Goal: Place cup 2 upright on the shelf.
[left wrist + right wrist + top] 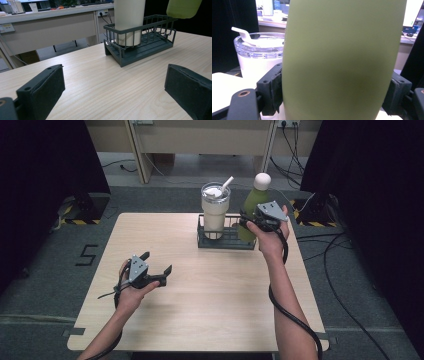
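**Green bottle held above the rack**

Nearest me, my left gripper [156, 268] hovers over the surface's left side, fingers spread wide. My right gripper [248, 221] clamps the tall green metal bottle [342, 60] above the dark wire rack [150, 40] at the far edge, beside the white lidded tumbler [215, 209].

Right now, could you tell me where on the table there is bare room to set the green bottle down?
The table is bare in front of the basket, between it and the near edge, except where the open left gripper hovers. The basket's left half holds the white tumbler; its right half looks free below the green bottle, gripped by the right gripper.
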`<state>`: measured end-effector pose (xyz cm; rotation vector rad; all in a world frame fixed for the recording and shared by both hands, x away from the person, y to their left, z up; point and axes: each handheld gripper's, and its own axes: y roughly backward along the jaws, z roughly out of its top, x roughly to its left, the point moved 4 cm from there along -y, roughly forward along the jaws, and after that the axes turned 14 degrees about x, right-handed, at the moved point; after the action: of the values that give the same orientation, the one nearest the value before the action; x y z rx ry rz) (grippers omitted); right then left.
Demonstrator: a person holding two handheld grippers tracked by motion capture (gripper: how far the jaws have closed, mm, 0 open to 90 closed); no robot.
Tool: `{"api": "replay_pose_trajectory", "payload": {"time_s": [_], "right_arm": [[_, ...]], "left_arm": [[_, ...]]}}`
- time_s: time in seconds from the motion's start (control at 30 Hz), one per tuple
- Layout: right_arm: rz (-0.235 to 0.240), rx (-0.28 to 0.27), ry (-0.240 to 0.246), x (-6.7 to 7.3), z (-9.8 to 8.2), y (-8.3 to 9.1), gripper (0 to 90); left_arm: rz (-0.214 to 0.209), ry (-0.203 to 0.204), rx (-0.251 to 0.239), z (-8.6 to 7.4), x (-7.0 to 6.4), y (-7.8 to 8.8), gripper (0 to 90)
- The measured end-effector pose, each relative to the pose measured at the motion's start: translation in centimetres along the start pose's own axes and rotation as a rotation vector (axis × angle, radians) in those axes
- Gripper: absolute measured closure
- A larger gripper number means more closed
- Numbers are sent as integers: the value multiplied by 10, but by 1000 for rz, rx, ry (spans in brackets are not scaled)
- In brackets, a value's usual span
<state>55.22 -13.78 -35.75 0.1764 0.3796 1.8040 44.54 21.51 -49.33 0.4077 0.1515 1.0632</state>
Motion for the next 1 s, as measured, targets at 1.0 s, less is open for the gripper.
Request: {"api": "replay_pose_trajectory", "payload": {"time_s": [1.0], "right_arm": [[-36,13,0,-4,27,-25,210]], "left_arm": [[5,3,2,-1,3,1,20]]}}
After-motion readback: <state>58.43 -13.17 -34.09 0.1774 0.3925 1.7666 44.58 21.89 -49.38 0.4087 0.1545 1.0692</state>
